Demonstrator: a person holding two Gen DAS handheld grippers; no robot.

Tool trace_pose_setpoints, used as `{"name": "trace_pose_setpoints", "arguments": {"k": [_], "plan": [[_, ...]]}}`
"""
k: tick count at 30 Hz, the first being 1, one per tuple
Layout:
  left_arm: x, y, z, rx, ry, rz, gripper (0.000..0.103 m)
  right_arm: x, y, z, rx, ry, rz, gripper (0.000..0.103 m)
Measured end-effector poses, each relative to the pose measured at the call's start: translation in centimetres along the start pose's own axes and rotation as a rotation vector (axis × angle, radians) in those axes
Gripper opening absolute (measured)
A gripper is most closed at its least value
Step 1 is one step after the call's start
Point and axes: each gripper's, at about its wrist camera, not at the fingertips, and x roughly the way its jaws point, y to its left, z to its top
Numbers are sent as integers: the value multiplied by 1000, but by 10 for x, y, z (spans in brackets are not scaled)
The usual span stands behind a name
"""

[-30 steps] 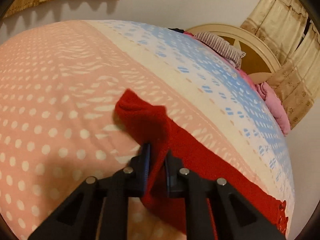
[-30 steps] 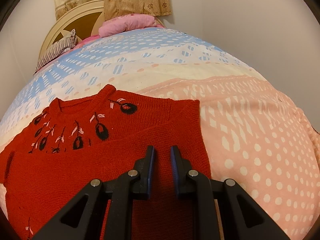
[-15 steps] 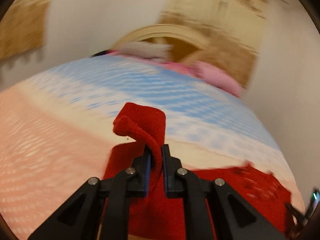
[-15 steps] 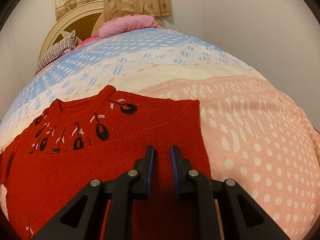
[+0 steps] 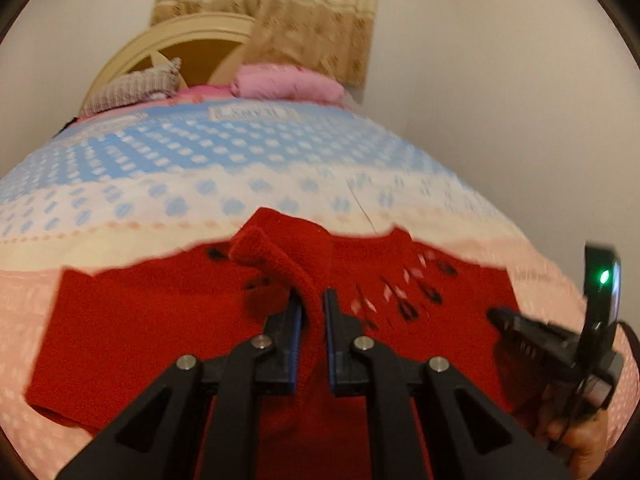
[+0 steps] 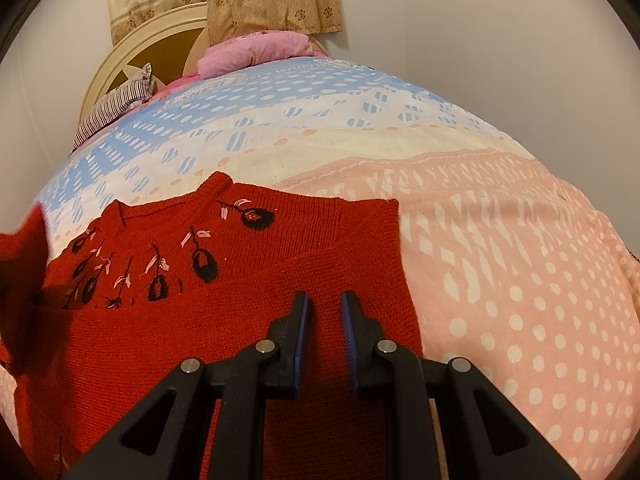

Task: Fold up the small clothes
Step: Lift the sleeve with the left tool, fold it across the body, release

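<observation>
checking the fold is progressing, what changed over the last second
The left gripper, shut on the red knitted sweater's sleeve, has swung it from the pink dotted bedspread across over the sweater's embroidered front. The right gripper stayed open over the right side, unmoved.

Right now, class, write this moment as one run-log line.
left claw: shut on sleeve, lifted over sweater | right claw: open, over sweater's folded side | surface: bedspread

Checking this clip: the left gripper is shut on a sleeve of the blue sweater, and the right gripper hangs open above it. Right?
Not quite: the sweater is red, not blue, as both wrist views show. The rest holds: the left gripper is shut on its sleeve, and the right gripper hangs open above it.
</observation>
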Motion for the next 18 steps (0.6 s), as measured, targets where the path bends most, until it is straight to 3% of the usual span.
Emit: {"name": "trace_pose_setpoints", "arguments": {"k": [4, 15, 18], "plan": [[14, -9, -15, 12, 70, 5, 10, 0, -1, 0, 8, -2, 6, 17], [34, -21, -23, 17, 151, 20, 10, 0, 0, 0, 7, -3, 3, 17], [37, -25, -24, 35, 164, 37, 14, 0, 0, -1, 4, -3, -3, 17]]}}
